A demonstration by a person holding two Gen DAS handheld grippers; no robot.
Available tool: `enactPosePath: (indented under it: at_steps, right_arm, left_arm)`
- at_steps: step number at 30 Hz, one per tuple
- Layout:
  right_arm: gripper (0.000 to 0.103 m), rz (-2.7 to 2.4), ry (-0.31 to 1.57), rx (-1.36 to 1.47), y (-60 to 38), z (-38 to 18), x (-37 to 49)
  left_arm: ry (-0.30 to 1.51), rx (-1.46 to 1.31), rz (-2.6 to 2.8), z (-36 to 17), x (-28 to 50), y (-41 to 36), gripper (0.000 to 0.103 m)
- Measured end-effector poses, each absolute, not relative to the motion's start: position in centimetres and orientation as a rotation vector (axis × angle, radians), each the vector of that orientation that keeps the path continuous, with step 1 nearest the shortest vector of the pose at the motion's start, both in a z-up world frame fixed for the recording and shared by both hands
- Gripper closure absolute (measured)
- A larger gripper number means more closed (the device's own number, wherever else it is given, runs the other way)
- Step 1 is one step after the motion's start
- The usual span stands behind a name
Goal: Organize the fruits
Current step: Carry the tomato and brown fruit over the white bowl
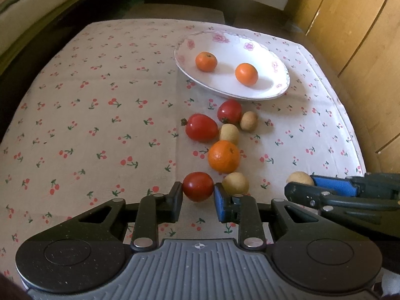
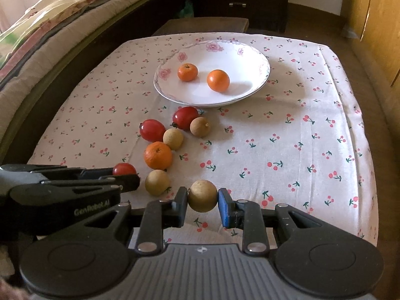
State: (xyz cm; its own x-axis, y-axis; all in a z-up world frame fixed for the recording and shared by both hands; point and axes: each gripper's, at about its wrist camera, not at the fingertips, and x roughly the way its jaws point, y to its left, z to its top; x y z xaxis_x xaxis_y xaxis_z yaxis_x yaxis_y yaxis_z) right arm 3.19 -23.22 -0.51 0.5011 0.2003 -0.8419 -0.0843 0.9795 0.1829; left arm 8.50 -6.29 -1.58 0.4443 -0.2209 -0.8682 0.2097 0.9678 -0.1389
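Observation:
My left gripper (image 1: 198, 195) is shut on a red tomato (image 1: 197, 186) near the table's front edge. My right gripper (image 2: 202, 196) is shut on a tan round fruit (image 2: 202, 195) just to its right. A white flowered plate (image 1: 252, 88) at the back holds two small oranges (image 1: 206, 61) (image 1: 246, 74). Between plate and grippers lie two more tomatoes (image 1: 201, 127) (image 1: 229, 111), a larger orange (image 1: 223, 156) and three loose tan fruits (image 1: 235, 183) (image 1: 229, 133) (image 1: 249, 120). The same plate (image 2: 190, 97) and loose orange (image 2: 158, 155) appear in the right wrist view.
A cherry-print cloth (image 1: 100, 115) covers the table. A bed (image 2: 50, 25) runs along the left, wooden cupboard doors (image 1: 350, 25) stand on the right, and a dark drawer unit (image 2: 240, 0) is behind the table. Bare cloth spreads left and right of the fruit.

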Motion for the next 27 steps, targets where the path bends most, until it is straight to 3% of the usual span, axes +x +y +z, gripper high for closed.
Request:
enactPosePath:
  at_steps: [27]
  right_arm:
    - [0.075, 0.148, 0.956, 0.16, -24.5, 2.2, 5.5]
  left_arm:
    - [0.991, 0.031, -0.306, 1.4, 9.4, -8.9, 0.069]
